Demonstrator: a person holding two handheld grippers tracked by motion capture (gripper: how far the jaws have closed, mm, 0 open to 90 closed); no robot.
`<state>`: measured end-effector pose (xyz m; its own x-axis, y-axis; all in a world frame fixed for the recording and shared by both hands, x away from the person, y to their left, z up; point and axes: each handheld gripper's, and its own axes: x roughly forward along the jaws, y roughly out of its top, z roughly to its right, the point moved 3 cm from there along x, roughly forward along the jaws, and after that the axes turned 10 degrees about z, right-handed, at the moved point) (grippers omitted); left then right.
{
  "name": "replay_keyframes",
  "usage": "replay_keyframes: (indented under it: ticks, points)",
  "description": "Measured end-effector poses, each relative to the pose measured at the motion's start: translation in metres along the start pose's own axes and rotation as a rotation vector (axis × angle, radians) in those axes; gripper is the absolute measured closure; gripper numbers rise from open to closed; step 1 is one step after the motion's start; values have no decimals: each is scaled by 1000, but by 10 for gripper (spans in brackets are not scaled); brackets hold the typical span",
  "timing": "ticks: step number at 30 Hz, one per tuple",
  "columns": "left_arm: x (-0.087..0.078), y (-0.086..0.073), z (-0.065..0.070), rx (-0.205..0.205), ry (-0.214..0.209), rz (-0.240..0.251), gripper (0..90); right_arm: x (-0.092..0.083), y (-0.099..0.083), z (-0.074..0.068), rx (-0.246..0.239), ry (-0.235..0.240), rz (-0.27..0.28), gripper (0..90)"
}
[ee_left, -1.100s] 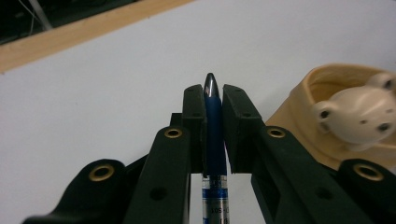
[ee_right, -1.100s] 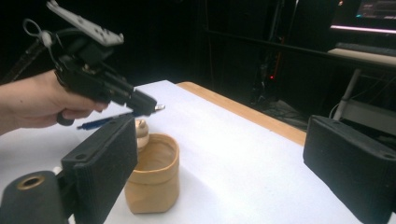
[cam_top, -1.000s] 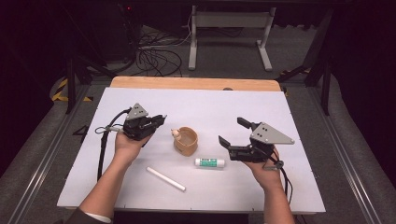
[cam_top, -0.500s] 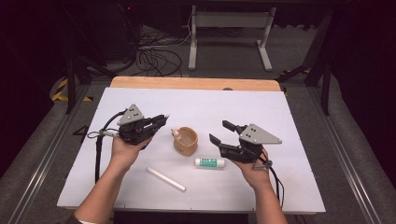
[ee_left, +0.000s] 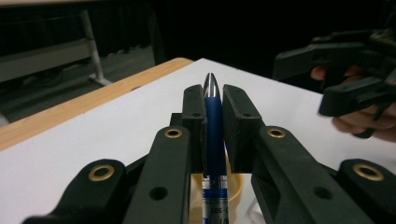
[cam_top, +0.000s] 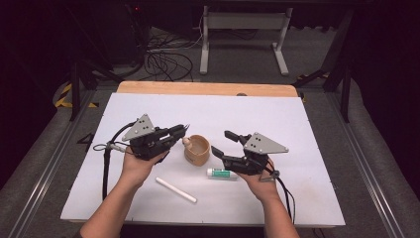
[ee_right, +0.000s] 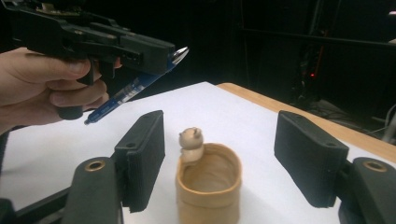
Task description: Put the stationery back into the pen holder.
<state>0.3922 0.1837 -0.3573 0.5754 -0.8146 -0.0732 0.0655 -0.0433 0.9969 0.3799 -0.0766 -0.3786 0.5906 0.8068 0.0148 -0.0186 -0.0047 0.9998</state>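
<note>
The left gripper (cam_top: 174, 134) is clamping a blue pen (ee_left: 214, 121) between its jaws. The pen is lying along the jaws, and its silver tip is sticking out a little past their ends. In the right gripper view the pen (ee_right: 135, 86) is hanging tilted under this gripper, with its other end pointing down toward the counter. The left gripper is staying above the counter (cam_top: 297, 119), just beside the cup (cam_top: 197, 149), on the cup's left in the high view.

The right gripper (cam_top: 225, 143) is holding its jaws apart, and they have just been closing a little, with nothing pressed between them. In its own view the cup (ee_right: 209, 186) is standing between and beyond the two jaws, not touching them. The cup is light brown, upright and open, and a small bear figure (ee_right: 190, 140) is sitting on its rim.

On the counter, a small green and white tube (cam_top: 222, 173) is lying just under the right gripper, near the cup. A white stick (cam_top: 176, 189) is lying nearer to the person, between the two forearms, apart from the cup and the tube.
</note>
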Motion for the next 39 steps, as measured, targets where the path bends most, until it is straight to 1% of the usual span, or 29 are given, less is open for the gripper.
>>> replay_keyframes:
  ticks: [3, 7, 10, 14, 15, 17, 20, 23, 25, 26, 27, 32, 34, 39]
  points:
    - [1, 2, 6, 0, -19, 31, 801, 4, -2, -4, 8, 15, -4, 343]
    - [0, 3, 10, -6, -31, 65, 801, 10, -5, -10, 20, 35, -9, 356]
    - [1, 2, 12, -15, -37, 77, 801, 15, -8, -16, 39, 60, -12, 365]
    - [3, 0, 15, -31, -55, 95, 801, 21, -10, -24, 64, 89, -11, 379]
    - [4, -1, 16, -36, -62, 95, 801, 23, -11, -26, 71, 97, -11, 389]
    - [6, -3, 19, -33, -64, 97, 801, 26, -13, -30, 84, 113, -9, 403]
    - [9, -4, 23, -33, -79, 104, 801, 31, -15, -35, 96, 129, -13, 427]
    - [12, -7, 27, -10, -83, 105, 801, 34, -17, -39, 120, 148, -12, 445]
    - [14, -11, 28, -11, -91, 95, 801, 37, -19, -41, 133, 153, -16, 466]
    - [15, -11, 29, -11, -91, 95, 801, 38, -20, -43, 148, 156, -18, 487]
    - [16, -13, 30, -14, -94, 92, 801, 38, -20, -43, 148, 156, -18, 487]
    - [17, -13, 34, -8, -104, 102, 800, 43, -22, -47, 204, 167, -11, 570]
    - [17, -13, 35, -1, -104, 103, 800, 43, -23, -47, 207, 170, -10, 581]
    - [18, -15, 36, -5, -108, 103, 800, 44, -23, -47, 240, 177, 3, 659]
